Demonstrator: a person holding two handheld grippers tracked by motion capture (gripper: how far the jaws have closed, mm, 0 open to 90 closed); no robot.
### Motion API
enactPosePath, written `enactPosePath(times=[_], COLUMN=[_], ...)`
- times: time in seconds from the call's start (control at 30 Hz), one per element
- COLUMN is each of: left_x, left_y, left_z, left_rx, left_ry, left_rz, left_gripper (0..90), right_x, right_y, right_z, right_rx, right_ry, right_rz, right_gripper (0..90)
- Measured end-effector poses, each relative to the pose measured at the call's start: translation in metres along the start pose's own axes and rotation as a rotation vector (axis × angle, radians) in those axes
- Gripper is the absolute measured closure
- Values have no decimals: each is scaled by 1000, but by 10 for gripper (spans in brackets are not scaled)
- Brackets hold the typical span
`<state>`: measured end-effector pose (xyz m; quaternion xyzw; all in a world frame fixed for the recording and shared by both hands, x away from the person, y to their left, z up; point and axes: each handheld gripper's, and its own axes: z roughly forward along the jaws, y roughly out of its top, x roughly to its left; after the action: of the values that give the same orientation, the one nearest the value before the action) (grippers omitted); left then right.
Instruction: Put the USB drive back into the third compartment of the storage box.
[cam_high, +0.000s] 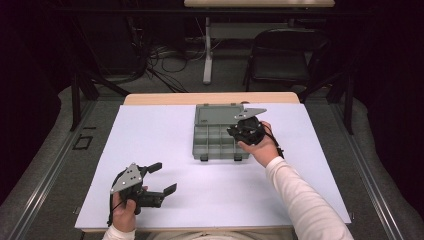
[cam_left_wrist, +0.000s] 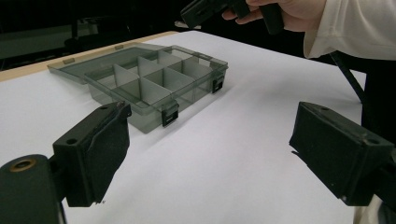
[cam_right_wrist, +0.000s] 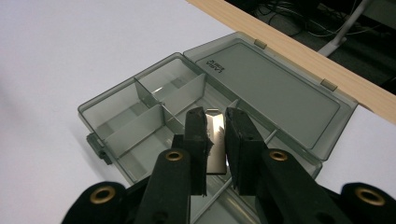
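The right gripper (cam_right_wrist: 215, 135) is pinching a thin divider plate (cam_right_wrist: 215, 140) over the open compartment box (cam_right_wrist: 116, 116) on the table (cam_high: 165, 190); tilted, the plate risks missing its slot. The left gripper (cam_high: 161, 178) is resting spread, empty.

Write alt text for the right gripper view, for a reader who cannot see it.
The right gripper holds a thin, shiny divider plate pinched between its two black jaws, above an open grey compartment box. The box lies on a white table with its lid folded flat toward the wooden edge.
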<state>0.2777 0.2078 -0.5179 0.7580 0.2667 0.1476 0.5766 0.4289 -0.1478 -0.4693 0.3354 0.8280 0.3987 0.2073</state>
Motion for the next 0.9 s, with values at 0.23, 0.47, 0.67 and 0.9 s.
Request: enactPosePath(times=[0.23,0.47,0.67,0.9], left_x=[0,0,0,0], left_y=[0,0,0,0], left_z=[0,0,0,0], left_rx=[-3,-3,-3,-2], left_ry=[-3,-4,-8,-5], left_rz=[-2,0,0,-1], left_gripper=[115,114,115,122], right_x=[-1,0,-3,-7], right_y=[7,10,10,9], right_z=[6,16,24,31], right_rx=[11,43,75,88], right_ry=[-13,-29,-57,-65], right_rz=[-8,-33,-39,-31], right_gripper=[796,796,796,796])
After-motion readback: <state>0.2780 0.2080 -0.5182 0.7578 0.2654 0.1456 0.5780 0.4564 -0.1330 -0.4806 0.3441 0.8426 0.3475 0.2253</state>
